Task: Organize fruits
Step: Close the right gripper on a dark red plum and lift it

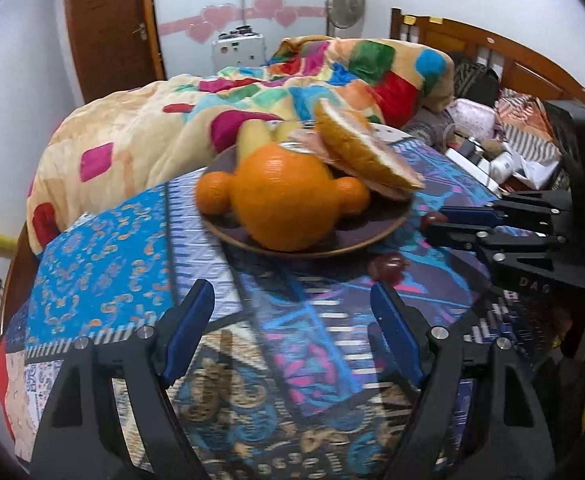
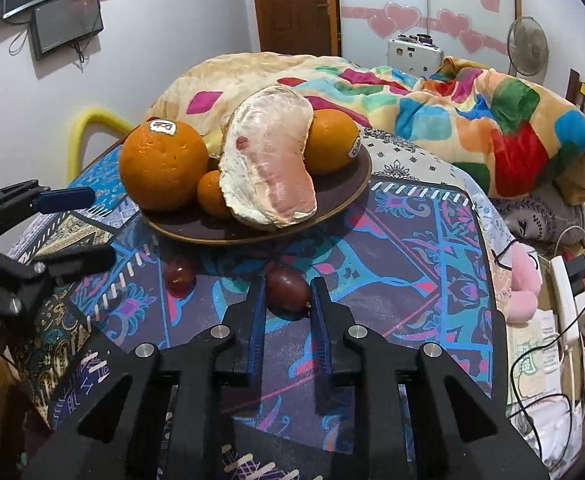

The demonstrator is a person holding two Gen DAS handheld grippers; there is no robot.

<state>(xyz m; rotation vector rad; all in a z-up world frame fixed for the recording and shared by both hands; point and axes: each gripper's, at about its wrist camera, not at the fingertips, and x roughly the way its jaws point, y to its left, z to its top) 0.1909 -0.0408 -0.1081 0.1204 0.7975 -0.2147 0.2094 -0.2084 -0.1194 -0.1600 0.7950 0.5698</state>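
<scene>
A brown plate (image 2: 344,196) on the patterned cloth holds a big orange (image 2: 162,164), a second orange (image 2: 332,140), a small orange (image 2: 212,194) and a peeled pomelo piece (image 2: 270,160). My right gripper (image 2: 286,292) is shut on a dark red grape (image 2: 286,288) in front of the plate. A second red grape (image 2: 179,275) lies on the cloth to its left. In the left wrist view the plate (image 1: 372,228) sits ahead, the right gripper (image 1: 432,226) holds its grape (image 1: 430,220), and the loose grape (image 1: 386,266) lies just beyond my open, empty left gripper (image 1: 292,300).
A colourful blanket (image 2: 452,112) is heaped behind the plate. Cables and a power strip (image 2: 568,296) lie off the right edge. The patterned cloth (image 1: 112,248) covers the surface around the plate.
</scene>
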